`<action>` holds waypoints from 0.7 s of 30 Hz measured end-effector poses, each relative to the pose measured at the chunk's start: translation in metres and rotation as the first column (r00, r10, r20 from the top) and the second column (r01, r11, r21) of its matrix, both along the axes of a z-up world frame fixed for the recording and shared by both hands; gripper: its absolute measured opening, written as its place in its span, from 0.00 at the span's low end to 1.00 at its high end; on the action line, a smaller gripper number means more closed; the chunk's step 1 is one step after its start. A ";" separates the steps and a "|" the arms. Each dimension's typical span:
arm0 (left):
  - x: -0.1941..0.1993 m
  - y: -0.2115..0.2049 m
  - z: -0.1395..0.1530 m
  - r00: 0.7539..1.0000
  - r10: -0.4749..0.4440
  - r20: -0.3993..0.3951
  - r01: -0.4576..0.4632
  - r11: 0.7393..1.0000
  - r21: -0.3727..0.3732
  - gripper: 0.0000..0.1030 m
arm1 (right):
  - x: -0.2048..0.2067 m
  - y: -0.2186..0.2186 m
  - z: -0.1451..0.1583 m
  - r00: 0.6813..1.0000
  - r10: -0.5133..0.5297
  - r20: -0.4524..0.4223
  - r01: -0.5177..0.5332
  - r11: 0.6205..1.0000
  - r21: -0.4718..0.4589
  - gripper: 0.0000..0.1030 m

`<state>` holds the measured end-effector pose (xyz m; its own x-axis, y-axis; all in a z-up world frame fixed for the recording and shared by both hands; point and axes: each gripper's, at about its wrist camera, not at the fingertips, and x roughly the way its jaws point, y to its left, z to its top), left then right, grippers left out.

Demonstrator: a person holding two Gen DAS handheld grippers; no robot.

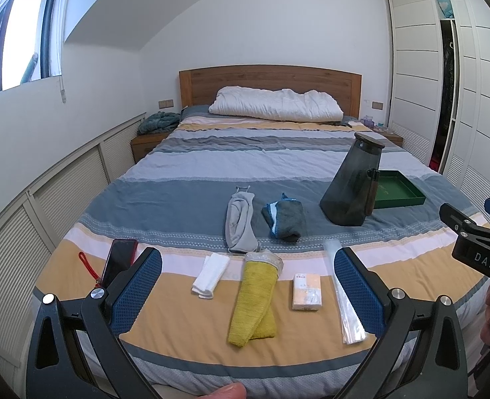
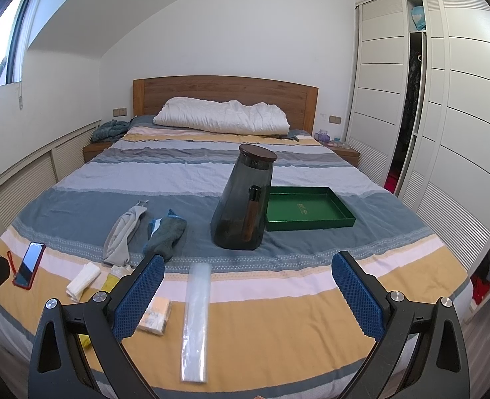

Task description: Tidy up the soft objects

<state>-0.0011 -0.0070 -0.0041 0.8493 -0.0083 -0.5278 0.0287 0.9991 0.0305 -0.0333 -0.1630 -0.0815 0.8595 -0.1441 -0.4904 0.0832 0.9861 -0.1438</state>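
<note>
Both the left claw (image 1: 248, 294) and the right claw (image 2: 248, 294) hang wide open and empty over the striped bed (image 1: 191, 199), ready to pick up the rolled yellow towel (image 1: 254, 302).

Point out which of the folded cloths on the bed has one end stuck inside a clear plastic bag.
The yellow towel: its far end sits inside clear plastic. The white cloth, grey cloth and dark blue-edged cloth lie bare.
</note>
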 end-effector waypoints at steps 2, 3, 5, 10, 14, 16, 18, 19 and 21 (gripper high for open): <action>-0.001 0.001 0.002 1.000 -0.002 0.000 0.002 1.000 0.001 0.99 | 0.000 0.000 0.000 1.000 -0.001 0.001 0.001 1.000 0.000 1.00; -0.001 0.000 0.002 1.000 -0.003 -0.001 0.003 1.000 0.000 0.99 | 0.000 0.000 0.000 1.000 -0.002 0.001 0.002 1.000 -0.001 1.00; -0.001 0.000 0.002 1.000 -0.002 -0.001 0.002 1.000 0.001 0.99 | 0.001 0.000 0.000 1.000 -0.003 0.000 0.003 1.000 0.001 1.00; -0.002 0.001 0.002 1.000 -0.001 -0.003 0.001 1.000 -0.001 0.99 | 0.001 0.000 -0.001 1.000 -0.002 0.001 0.002 1.000 0.000 1.00; -0.002 0.001 0.002 1.000 -0.002 -0.002 0.002 1.000 0.001 0.99 | 0.001 0.000 -0.001 1.000 -0.001 0.002 0.001 1.000 -0.002 1.00; -0.001 0.002 0.002 1.000 -0.002 -0.003 0.002 1.000 -0.002 0.99 | 0.001 0.000 -0.001 1.000 -0.002 0.001 0.002 1.000 -0.001 1.00; -0.001 0.002 0.002 1.000 -0.002 -0.003 0.002 1.000 0.000 0.99 | 0.001 0.000 -0.002 1.000 -0.003 0.001 0.003 1.000 -0.001 1.00; -0.002 0.002 0.002 1.000 -0.002 -0.003 0.002 1.000 0.000 0.99 | 0.001 0.000 -0.002 1.000 -0.003 0.001 0.003 1.000 -0.001 1.00; -0.001 0.002 0.002 1.000 -0.002 -0.002 0.002 1.000 -0.001 0.99 | 0.001 0.000 -0.002 1.000 -0.003 0.002 0.003 1.000 0.000 1.00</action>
<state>-0.0021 -0.0050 -0.0021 0.8482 -0.0100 -0.5296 0.0303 0.9991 0.0298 -0.0319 -0.1627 -0.0834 0.8599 -0.1467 -0.4889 0.0867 0.9859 -0.1434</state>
